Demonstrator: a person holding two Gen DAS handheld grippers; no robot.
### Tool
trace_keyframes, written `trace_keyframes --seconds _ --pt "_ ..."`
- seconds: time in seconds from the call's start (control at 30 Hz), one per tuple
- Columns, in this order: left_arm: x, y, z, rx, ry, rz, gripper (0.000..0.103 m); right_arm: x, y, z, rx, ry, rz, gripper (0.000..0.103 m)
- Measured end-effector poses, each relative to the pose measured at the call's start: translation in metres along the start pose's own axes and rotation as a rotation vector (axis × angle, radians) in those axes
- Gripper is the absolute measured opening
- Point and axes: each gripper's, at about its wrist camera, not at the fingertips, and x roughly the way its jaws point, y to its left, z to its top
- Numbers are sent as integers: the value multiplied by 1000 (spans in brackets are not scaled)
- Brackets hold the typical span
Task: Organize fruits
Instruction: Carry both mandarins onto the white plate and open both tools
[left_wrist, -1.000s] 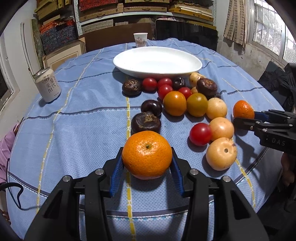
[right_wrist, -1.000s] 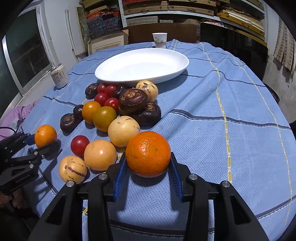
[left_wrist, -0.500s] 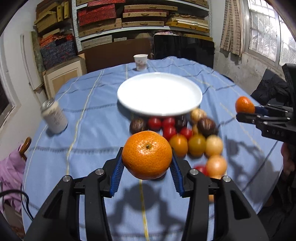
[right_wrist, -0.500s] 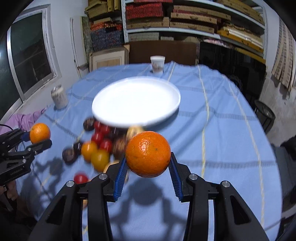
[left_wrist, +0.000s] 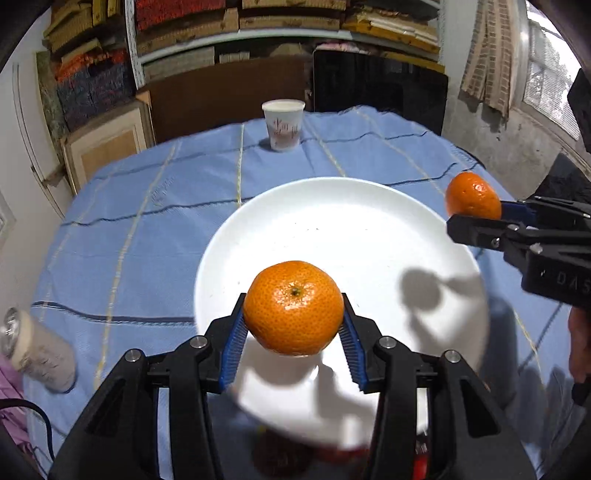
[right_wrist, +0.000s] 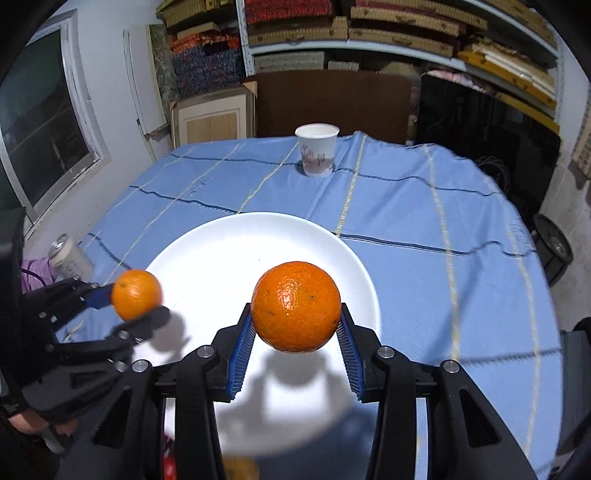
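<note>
Above white plate (left_wrist: 258, 229), claws grip round oranges (left_wrist: 293, 308).

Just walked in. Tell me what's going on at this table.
A person is sorting fruit with a handheld gripper in each hand. The left gripper is clamped on a round orange tangerine, and the right gripper on a second orange tangerine. Both are held in the air above the large white plate, which has nothing on it yet. A white paper cup stands farther back on the blue checked tablecloth.
</note>
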Motion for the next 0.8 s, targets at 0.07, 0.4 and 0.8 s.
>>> trace_keyframes --seconds 0.07,0.4,0.8 --pt "25 1 5 -1 33 3 46 22 -1 5 3 24 -3 44" --pt "70 12 16 -28 80 26 46 78 -3 21 14 92 19 44" --pt "67 10 18 -39 79 45 76 95 3 19 -7 136 -48 52"
